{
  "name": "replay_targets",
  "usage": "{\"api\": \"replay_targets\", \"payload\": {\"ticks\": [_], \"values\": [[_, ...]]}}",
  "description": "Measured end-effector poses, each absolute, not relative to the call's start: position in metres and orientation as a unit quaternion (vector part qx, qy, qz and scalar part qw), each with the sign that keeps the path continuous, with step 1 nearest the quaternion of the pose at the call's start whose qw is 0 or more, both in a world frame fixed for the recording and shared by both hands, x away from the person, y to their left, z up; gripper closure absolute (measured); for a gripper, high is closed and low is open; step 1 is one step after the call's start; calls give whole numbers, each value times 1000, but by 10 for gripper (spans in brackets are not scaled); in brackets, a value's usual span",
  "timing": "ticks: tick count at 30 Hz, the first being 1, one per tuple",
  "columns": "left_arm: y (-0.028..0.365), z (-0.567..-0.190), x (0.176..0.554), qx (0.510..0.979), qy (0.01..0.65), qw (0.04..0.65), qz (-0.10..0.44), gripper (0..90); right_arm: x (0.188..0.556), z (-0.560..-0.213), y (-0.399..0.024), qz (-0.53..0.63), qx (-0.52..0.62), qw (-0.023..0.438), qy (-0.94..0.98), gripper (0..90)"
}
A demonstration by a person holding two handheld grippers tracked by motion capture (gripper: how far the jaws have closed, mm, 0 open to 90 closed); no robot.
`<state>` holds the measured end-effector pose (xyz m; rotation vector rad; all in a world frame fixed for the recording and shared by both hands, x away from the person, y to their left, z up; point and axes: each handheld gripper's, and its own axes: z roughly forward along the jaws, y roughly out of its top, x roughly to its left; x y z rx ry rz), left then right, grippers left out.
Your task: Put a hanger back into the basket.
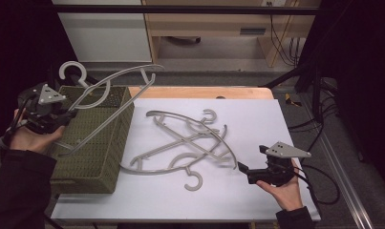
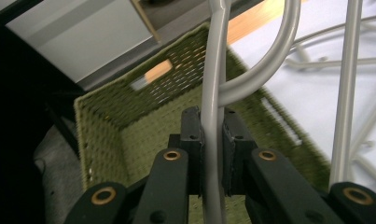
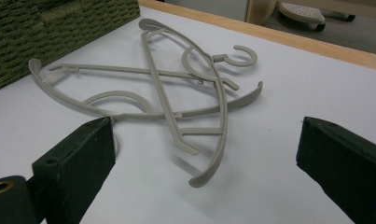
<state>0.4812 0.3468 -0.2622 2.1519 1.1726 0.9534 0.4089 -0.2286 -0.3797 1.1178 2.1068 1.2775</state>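
Hanger [image 1: 104, 90] is pinched by left gripper [image 2: 212, 154] jaws above green basket [image 1: 92, 143]; right gripper [image 1: 251, 164] jaws are spread nr two hangers [image 1: 190, 143] on worktop [image 1: 257, 119].

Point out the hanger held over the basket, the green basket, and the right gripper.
held hanger [image 1: 109, 88], high view, on its curved shoulder bar.
green basket [image 1: 92, 157], high view, on its woven side wall.
right gripper [image 1: 251, 164], high view, midway between its open jaws' tips.

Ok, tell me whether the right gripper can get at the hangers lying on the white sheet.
Probably yes. The right gripper is open, pointing at the crossed hangers, with bare white sheet between. The left gripper holds another hanger over the basket, clear of that path.
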Motion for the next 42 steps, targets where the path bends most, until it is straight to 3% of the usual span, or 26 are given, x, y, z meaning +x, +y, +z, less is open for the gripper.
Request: {"api": "replay_targets", "payload": {"ticks": [21,42], "values": [[405,-300,507,781,463,183,376,812,411,-383,-227,453,405,217,764,48],[434,-327,500,779,477,143,381,812,411,-383,-226,452,405,216,765,50]]}}
